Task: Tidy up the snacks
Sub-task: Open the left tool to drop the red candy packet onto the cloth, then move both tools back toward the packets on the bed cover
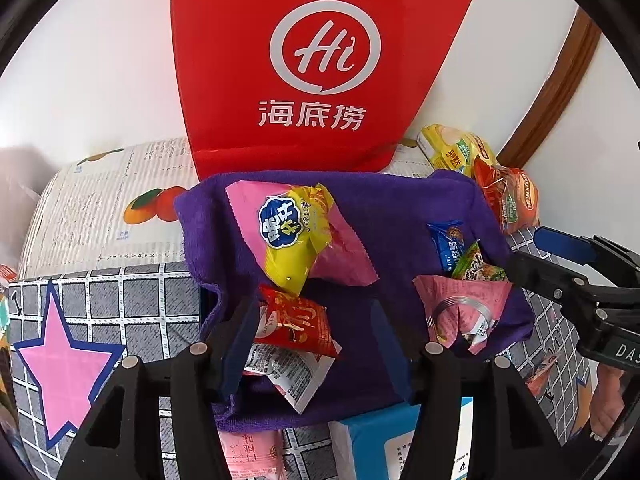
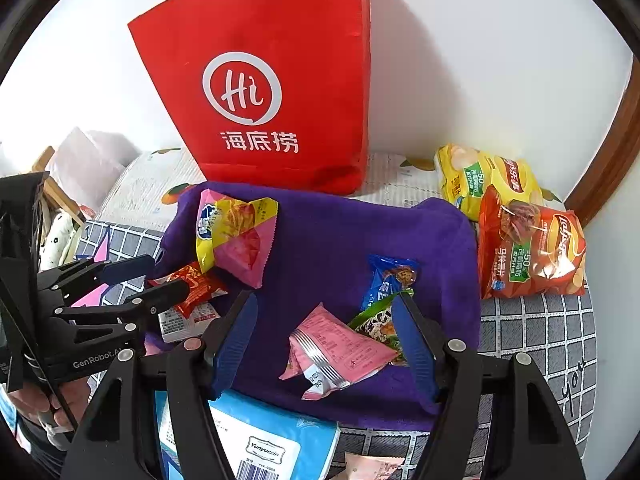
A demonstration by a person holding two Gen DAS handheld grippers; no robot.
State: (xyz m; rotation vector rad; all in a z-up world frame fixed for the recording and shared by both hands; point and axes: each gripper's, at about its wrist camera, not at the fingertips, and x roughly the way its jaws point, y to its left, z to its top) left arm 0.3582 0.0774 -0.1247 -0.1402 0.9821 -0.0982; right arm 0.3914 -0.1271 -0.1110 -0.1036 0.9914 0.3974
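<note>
A purple towel holds several snack packets. My left gripper is open around a small red packet with a white packet under it; it also shows in the right wrist view. A yellow-and-pink packet lies behind. My right gripper is open around a pink packet and a green packet; a blue packet lies just beyond. A red paper bag stands upright behind the towel.
Two chip bags, yellow and orange, lie at the right near the wall. A blue tissue pack sits at the front. The grey checked cover carries a pink star. A wooden frame stands at right.
</note>
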